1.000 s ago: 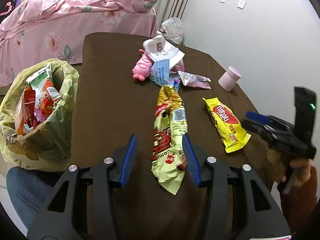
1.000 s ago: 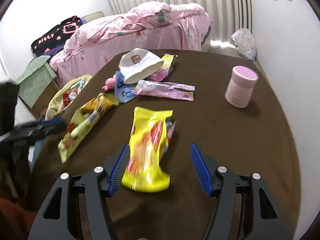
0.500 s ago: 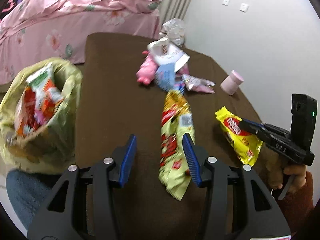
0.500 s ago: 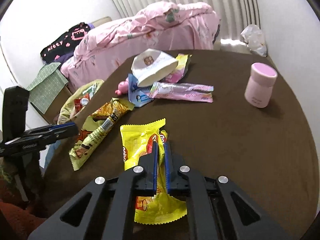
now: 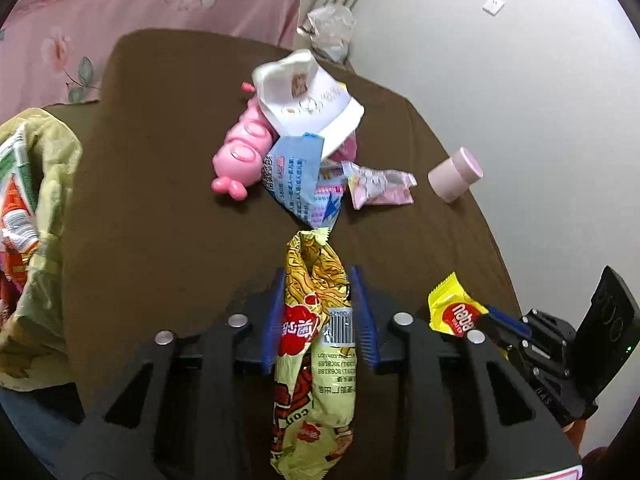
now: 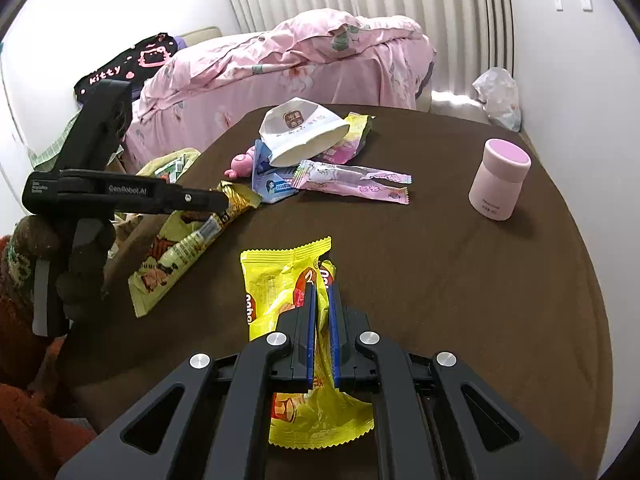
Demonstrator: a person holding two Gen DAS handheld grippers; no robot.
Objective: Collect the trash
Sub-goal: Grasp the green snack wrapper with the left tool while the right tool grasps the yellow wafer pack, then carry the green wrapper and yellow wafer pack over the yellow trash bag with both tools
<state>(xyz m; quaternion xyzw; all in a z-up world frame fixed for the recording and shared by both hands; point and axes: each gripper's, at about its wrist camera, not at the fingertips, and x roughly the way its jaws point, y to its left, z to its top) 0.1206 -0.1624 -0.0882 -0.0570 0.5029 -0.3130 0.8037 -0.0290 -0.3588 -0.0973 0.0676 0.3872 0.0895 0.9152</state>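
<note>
Yellow-green foil, the noodle packet [image 5: 316,344], lies on the brown tabletop [image 5: 160,200] with its long axis running straight out along the left gripper [image 5: 318,312], between its closing jaws. The right gripper [image 6: 322,320] is clamped tight on the yellow wafer wrapper [image 6: 280,280]. I'd say the trash bag [image 5: 44,240] off the left gripper's left side makes that hand the nearer one.

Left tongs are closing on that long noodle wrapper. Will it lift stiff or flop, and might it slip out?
The noodle wrapper looks flattened and crinkled, so probably empty and light. It runs well past the left tongs at both ends, so those ends will likely droop when lifted. Its glossy film may slide, though the ridged pads should help hold it.
</note>
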